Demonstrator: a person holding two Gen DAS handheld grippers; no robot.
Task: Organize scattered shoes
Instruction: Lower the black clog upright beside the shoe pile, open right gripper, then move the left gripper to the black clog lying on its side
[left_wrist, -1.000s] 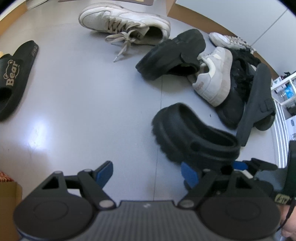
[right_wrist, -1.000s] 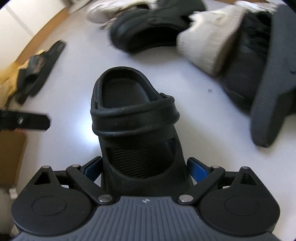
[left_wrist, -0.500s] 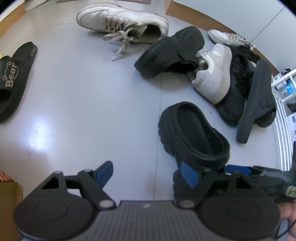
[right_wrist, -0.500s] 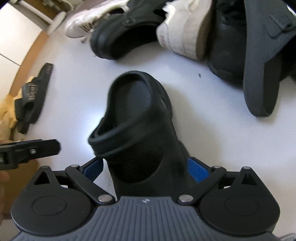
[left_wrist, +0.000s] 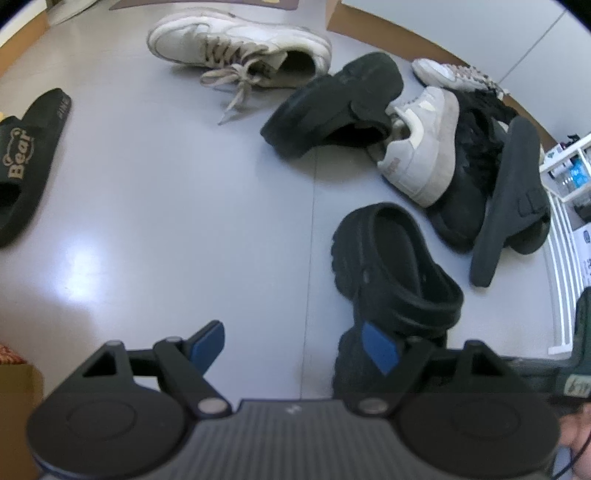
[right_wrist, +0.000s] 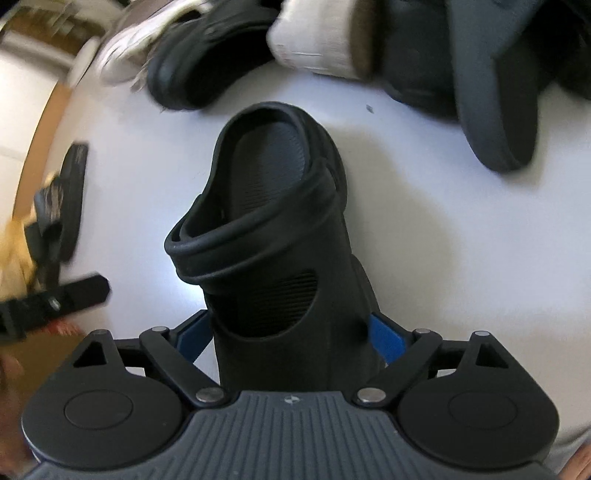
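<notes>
Black rubber slide sandal (left_wrist: 26, 162), strap: "Bear" in tan letters beneath a small bear outline.

the clog (right_wrist: 280, 236) is showing solid black; the slide (left_wrist: 26, 162) is wearing gold "bear" lettering on black; the sneaker (left_wrist: 236, 48) is looking off-white; the floor (left_wrist: 166, 206) is gleaming pale grey.

This looks like the entry area of a home, with a smooth grey floor (left_wrist: 166, 206) strewn with footwear. A heap of shoes (left_wrist: 436, 147) lies on it: sneakers, clogs, sandals. Well left of the heap rests a black slide (left_wrist: 26, 158) printed "Bear". Behind the heap runs a wooden skirting (left_wrist: 373, 26) under pale wall panels; right of it stands a white rack (left_wrist: 565, 184).
</notes>
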